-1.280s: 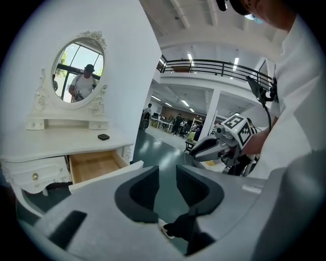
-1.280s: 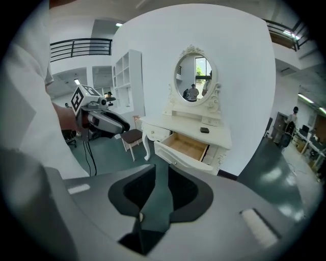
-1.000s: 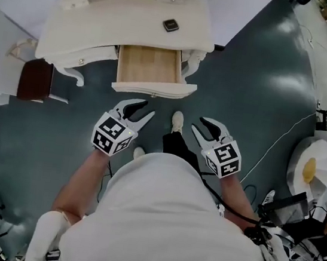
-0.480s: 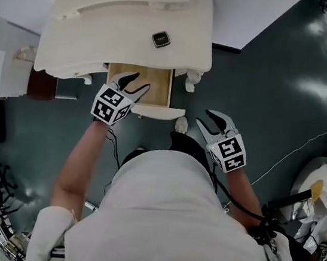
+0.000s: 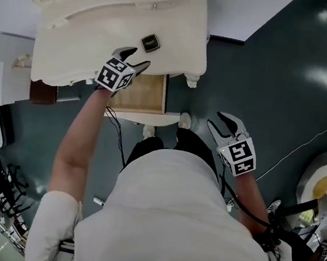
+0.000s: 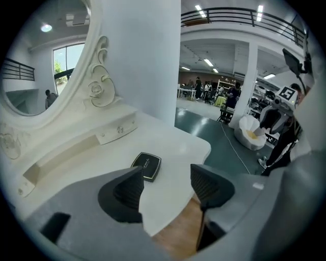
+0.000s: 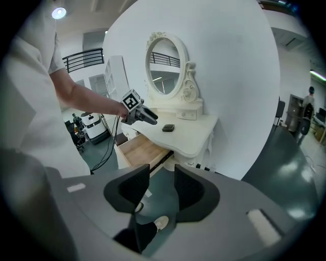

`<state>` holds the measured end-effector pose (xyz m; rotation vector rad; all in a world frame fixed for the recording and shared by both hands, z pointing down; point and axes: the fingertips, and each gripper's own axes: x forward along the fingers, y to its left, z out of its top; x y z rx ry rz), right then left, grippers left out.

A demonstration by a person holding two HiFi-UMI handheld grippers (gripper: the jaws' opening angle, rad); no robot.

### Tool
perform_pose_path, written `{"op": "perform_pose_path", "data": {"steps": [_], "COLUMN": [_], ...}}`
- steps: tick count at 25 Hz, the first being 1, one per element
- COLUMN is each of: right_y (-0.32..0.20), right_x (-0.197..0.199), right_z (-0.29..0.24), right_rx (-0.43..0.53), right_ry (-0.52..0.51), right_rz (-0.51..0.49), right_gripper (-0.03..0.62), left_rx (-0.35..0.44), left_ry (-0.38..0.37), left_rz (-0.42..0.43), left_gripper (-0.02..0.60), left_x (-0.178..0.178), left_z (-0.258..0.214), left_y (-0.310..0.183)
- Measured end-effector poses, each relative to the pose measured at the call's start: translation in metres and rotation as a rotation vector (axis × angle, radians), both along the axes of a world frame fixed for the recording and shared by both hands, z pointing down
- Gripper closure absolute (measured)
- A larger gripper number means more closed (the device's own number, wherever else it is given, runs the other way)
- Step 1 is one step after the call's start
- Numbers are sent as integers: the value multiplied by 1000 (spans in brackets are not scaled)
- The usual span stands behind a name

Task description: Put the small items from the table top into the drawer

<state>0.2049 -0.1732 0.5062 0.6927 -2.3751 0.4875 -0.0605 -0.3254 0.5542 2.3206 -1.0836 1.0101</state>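
Observation:
A small black square case [image 5: 150, 42] lies on the white dressing table [image 5: 92, 38]. In the left gripper view the case [image 6: 146, 166] is just ahead of the jaws. Below the table top the wooden drawer [image 5: 144, 94] stands pulled out and looks empty. My left gripper [image 5: 134, 58] hovers over the table's front edge, a little short of the case. Its jaws are opening, with nothing between them [image 6: 165, 183]. My right gripper [image 5: 220, 121] hangs over the floor to the right of the drawer. Its jaws are opening too and are empty [image 7: 162, 186].
An oval mirror [image 7: 165, 58] rises at the back of the table. A dark brown box [image 5: 42, 92] sits on the floor left of the drawer. The person's shoes [image 5: 184, 121] stand just before the drawer front. A white bag [image 5: 319, 179] and a cable lie at the right.
My left gripper has risen from the floor side of the drawer to the table's front edge near the black case, and its jaws have widened. The right gripper has stayed low at the right.

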Motion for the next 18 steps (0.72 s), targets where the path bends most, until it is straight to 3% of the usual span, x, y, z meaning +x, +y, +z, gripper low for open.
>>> {"op": "perform_pose_path", "data": {"steps": [9,18], "right_y": [5,24], "right_x": [17,19], "right_z": [13,14], "right_rx": [-54,-98], "right_ry": [60,80], "right_rz": [121,202], "right_gripper": [441,445], "left_rx": [-72,-132], "left_ry": [-96,-132], "left_rz": [92,186], "left_gripper": [244,233], "left_x": [-11,-7], "left_z": [60,85], "left_y": [-61,-72]}}
